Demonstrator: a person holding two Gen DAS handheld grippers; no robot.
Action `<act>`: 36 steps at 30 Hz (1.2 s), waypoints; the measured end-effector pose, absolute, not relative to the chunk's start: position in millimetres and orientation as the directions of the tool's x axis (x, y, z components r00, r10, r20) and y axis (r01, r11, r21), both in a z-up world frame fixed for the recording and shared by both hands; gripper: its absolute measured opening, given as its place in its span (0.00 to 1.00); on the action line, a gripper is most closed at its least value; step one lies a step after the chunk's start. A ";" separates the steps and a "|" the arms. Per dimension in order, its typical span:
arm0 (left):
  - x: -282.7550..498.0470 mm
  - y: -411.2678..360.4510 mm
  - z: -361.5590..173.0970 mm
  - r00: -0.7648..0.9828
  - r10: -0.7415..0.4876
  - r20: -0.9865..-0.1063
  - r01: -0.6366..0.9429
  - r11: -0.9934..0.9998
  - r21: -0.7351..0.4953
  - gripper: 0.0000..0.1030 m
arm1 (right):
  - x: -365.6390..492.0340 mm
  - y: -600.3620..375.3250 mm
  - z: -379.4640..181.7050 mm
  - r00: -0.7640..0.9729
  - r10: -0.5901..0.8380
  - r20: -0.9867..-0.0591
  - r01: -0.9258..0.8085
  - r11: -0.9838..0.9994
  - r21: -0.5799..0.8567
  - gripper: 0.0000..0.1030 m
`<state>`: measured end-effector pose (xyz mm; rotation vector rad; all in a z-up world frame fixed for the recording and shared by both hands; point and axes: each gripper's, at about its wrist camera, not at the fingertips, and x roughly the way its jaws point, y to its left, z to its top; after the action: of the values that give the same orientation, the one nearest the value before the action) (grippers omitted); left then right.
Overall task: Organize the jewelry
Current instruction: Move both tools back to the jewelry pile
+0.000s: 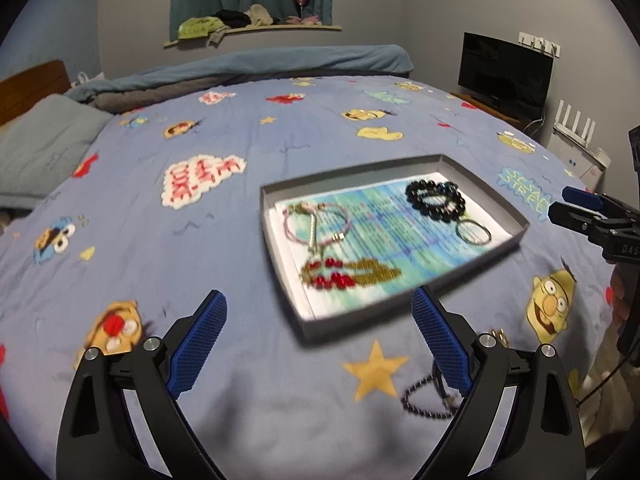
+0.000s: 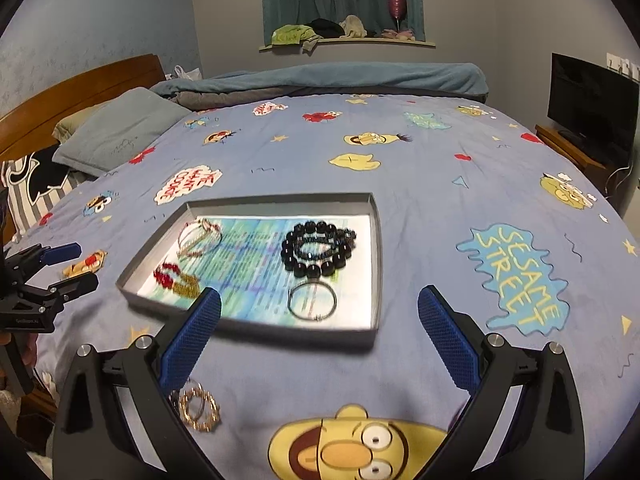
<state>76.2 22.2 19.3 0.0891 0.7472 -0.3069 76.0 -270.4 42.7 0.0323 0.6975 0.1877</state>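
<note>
The bed point(image 1: 120, 208) carries all items on its blue cartoon-print cover. A shallow grey tray point(image 1: 520, 228), lined with a printed sheet, lies near the foot-side edge of the bed, in front of both grippers.

Progress, as judged from the layout: the task is largely done. Inside the tray lie a black bead bracelet point(image 2: 316, 248), a thin metal bangle point(image 2: 312, 301), a pink cord bracelet point(image 1: 316, 224) and a red-and-gold bead piece point(image 1: 348, 274). Two items lie on the cover outside the tray, at the near edge of the bed: a dark bead bracelet point(image 1: 426, 398) and a gold chain piece point(image 2: 199, 407). These are left to place.

The left gripper point(image 1: 320, 340) has its fingers wide apart, with nothing between them. The right gripper point(image 2: 320, 338) is in the same condition: fingers spread, empty.

View differences: the left wrist view shows the dark bead bracelet just beside its right finger; the right wrist view does not show it. The right wrist view shows the gold chain piece clearly; the left view shows only a small gold glint there.
</note>
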 end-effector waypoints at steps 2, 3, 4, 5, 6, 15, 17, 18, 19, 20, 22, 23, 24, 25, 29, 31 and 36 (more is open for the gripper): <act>67.9 22.5 13.2 0.685 -0.240 -0.688 0.306 0.952 -0.027 0.91 | 68.9 -269.4 39.5 0.745 0.185 -0.641 -0.163 0.982 0.094 0.95; 64.1 21.9 10.4 0.684 -0.234 -0.691 0.306 0.952 -0.018 0.91 | 65.9 -268.7 37.4 0.741 0.187 -0.645 -0.165 0.982 0.095 0.95; 61.2 21.5 7.7 0.684 -0.228 -0.693 0.306 0.952 -0.012 0.91 | 62.6 -267.8 34.3 0.736 0.189 -0.651 -0.167 0.981 0.096 0.95; 56.9 20.2 4.1 0.682 -0.222 -0.696 0.306 0.952 -0.003 0.91 | 59.1 -266.5 30.8 0.730 0.191 -0.656 -0.172 0.981 0.094 0.95; 53.6 19.4 1.1 0.680 -0.221 -0.699 0.307 0.952 -0.002 0.91 | 55.4 -264.8 27.8 0.726 0.192 -0.661 -0.177 0.980 0.090 0.95; 31.4 12.6 -29.3 0.647 -0.242 -0.723 0.319 0.947 -0.031 0.91 | 36.4 -250.7 -2.6 0.686 0.227 -0.691 -0.209 0.972 0.111 0.95; 27.2 10.0 -36.0 0.639 -0.238 -0.731 0.324 0.946 -0.024 0.91 | 33.0 -245.9 -7.6 0.680 0.242 -0.692 -0.223 0.967 0.119 0.95; 25.7 9.4 -37.5 0.638 -0.238 -0.732 0.325 0.945 -0.024 0.91 | 30.8 -242.5 -9.7 0.677 0.248 -0.693 -0.233 0.965 0.119 0.95; 23.8 8.8 -39.1 0.636 -0.239 -0.733 0.326 0.945 -0.026 0.91 | 28.6 -239.2 -11.8 0.676 0.252 -0.693 -0.240 0.964 0.117 0.95; 22.8 9.0 -40.5 0.634 -0.244 -0.734 0.328 0.944 -0.031 0.91 | 27.2 -237.1 -12.9 0.675 0.254 -0.693 -0.245 0.963 0.114 0.95; 19.8 8.6 -43.5 0.630 -0.258 -0.733 0.337 0.941 -0.041 0.91 | 23.6 -231.4 -16.3 0.672 0.261 -0.693 -0.263 0.959 0.106 0.95; 19.0 7.8 -44.7 0.628 -0.260 -0.733 0.341 0.939 -0.041 0.91 | 22.3 -228.7 -18.0 0.670 0.267 -0.692 -0.273 0.956 0.105 0.95; 18.0 6.8 -46.6 0.627 -0.260 -0.734 0.345 0.938 -0.037 0.91 | 20.8 -226.9 -19.1 0.668 0.271 -0.693 -0.281 0.954 0.103 0.95; 18.6 6.7 -47.7 0.625 -0.259 -0.736 0.346 0.937 -0.036 0.91 | 19.6 -224.0 -20.4 0.665 0.275 -0.694 -0.290 0.952 0.099 0.95; 18.8 5.6 -52.2 0.612 -0.278 -0.741 0.355 0.933 -0.057 0.91 | 15.6 -213.9 -27.4 0.653 0.291 -0.699 -0.328 0.941 0.085 0.95; 18.9 4.7 -52.8 0.609 -0.285 -0.741 0.359 0.931 -0.062 0.91 | 14.1 -210.2 -30.8 0.643 0.301 -0.704 -0.347 0.934 0.083 0.94; 18.2 -0.2 -52.7 0.601 -0.309 -0.737 0.383 0.921 -0.073 0.90 | 13.7 -204.2 -38.7 0.625 0.312 -0.715 -0.368 0.926 0.082 0.90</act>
<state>18.2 -0.2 -52.7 0.0960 0.8349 -0.4014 13.7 -204.2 -38.7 -0.0746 0.8061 0.3904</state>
